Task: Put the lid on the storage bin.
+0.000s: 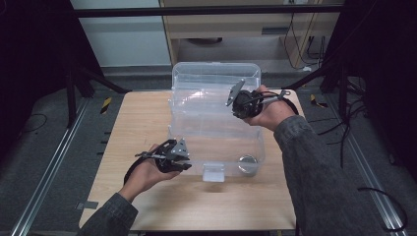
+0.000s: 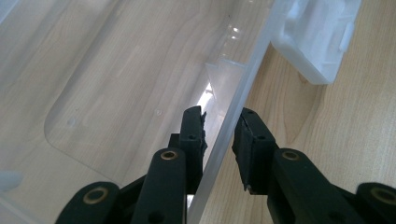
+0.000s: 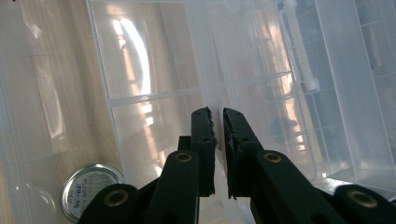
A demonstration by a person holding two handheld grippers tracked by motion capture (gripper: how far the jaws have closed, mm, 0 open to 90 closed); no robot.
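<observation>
A clear plastic box [image 1: 216, 142] stands on the wooden table [image 1: 142, 123], its lid [image 1: 215, 73] upright at the back. A round tin can [image 1: 248, 164] [image 3: 91, 189] lies in its front right corner. My left gripper [image 1: 184, 161] [image 2: 219, 114] is at the box's front left, jaws straddling the front rim [image 2: 243, 79] and closed on it, one jaw inside and one outside. My right gripper [image 1: 241, 105] [image 3: 216, 112] is over the box's back right, shut on a thin clear plastic edge [image 3: 205, 56]. I cannot tell whether that edge belongs to an inner tray or to the lid.
A white latch [image 1: 213, 172] [image 2: 317, 37] sticks out from the middle of the box's front wall. Clear compartments with dividers [image 3: 299, 84] lie right of the held edge. Bare wood surrounds the box; metal rails and cables run on the floor at both sides.
</observation>
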